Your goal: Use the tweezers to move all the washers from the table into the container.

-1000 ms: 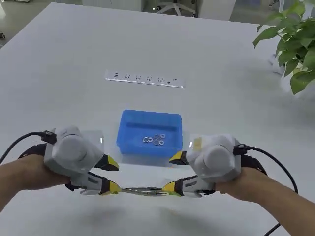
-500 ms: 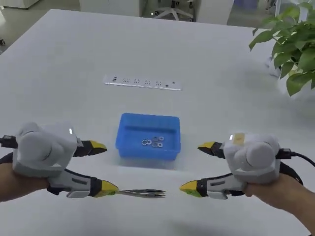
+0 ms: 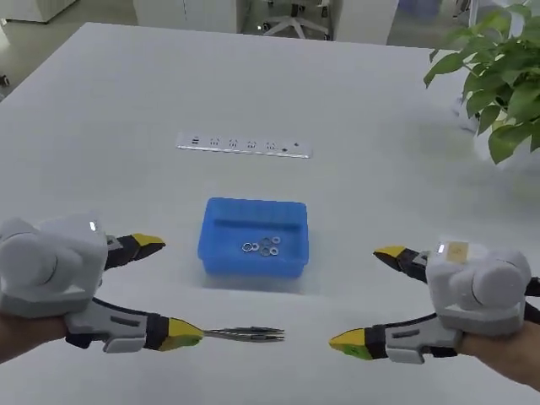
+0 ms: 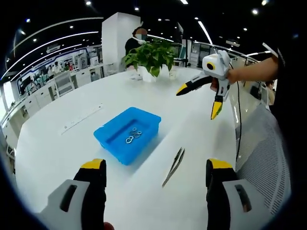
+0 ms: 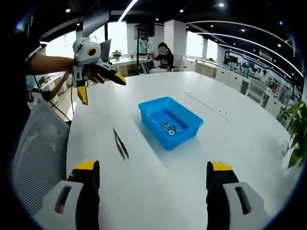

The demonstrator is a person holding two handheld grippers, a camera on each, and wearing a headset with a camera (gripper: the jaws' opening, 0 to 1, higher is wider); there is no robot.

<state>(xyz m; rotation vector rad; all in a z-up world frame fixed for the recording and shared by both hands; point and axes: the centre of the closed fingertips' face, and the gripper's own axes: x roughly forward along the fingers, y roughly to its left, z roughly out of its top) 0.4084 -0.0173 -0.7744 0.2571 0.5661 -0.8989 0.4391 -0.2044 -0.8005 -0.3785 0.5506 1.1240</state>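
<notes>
The blue container (image 3: 253,206) stands mid-table with several washers (image 3: 263,245) inside; I also see the container (image 4: 115,143) (image 5: 156,122) and its washers (image 4: 132,135) (image 5: 170,127) in both gripper views. The metal tweezers (image 3: 245,335) lie flat on the table in front of it, between the two grippers. My left gripper (image 3: 171,288) is open, its lower jaw tip close to the tweezers' left end. My right gripper (image 3: 361,297) is open and stands apart from the tweezers' right end. The tweezers (image 4: 173,165) (image 5: 120,143) lie free between the jaws in each gripper view.
A white power strip (image 3: 245,144) lies behind the container. A green plant (image 3: 498,76) stands at the table's far right edge. A mesh chair back (image 4: 268,158) sits near the table's front edge. People stand in the room beyond the table.
Both grippers have moved apart, left one leftwards and right one rightwards, away from the tweezers' ends. The tweezers stay lying on the table. The container has not moved.
</notes>
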